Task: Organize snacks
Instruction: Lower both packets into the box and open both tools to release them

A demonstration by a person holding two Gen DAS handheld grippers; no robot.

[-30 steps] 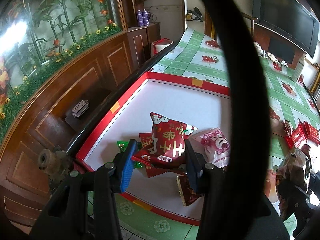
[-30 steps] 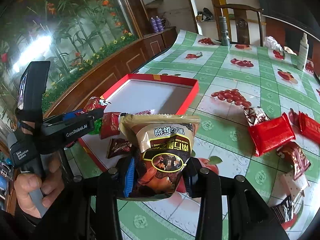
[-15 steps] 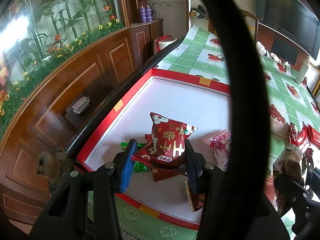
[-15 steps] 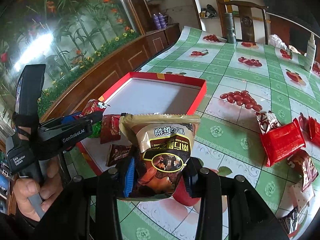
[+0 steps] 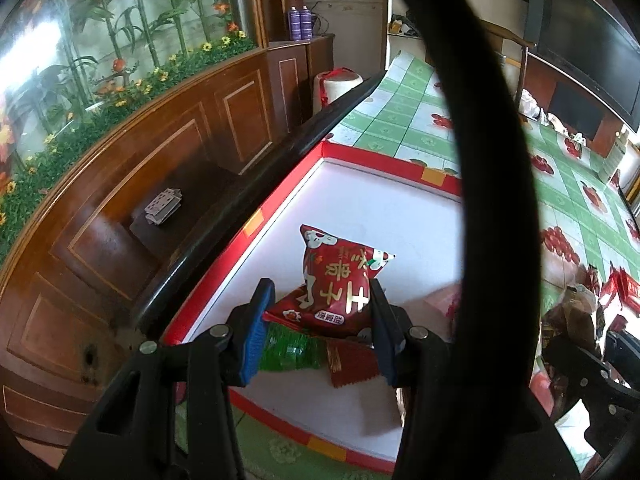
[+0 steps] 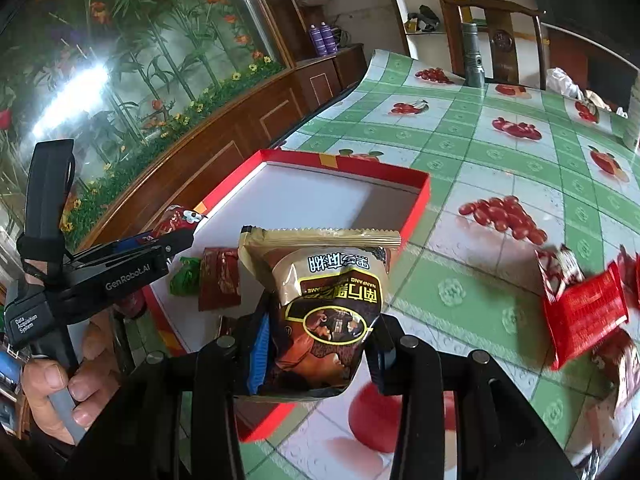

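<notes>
While both of my grippers carry a packet, the sorting looks to me well under half done; the left gripper [image 5: 316, 320] is closed to a moderate gap on a red pouch with gold characters [image 5: 340, 280], the pads pressing its sides, and it hangs over the near end of the red-rimmed box [image 5: 400, 162]; the right gripper [image 6: 320, 344] is clamped narrow on a brown and tan snack bag [image 6: 332, 292], held above the tablecloth [image 6: 460, 152] just beside the box's near corner, not yet over the white floor of the box.

Inside the box I count only a few things lying flat at the near end: a green wrapper [image 5: 288, 348], a dark red packet [image 5: 350, 362] beside it, and something pinkish half hidden behind the dark loop across the left view; most of the white floor is bare.

Out on the cloth to the right, a bright red packet [image 6: 584, 316] and several smaller wrappers around it wait to be collected; they are blurred, so I cannot count them.

By my reckoning, what is left is to set down these two packets in the box, then fetch the scattered ones in turn.
</notes>
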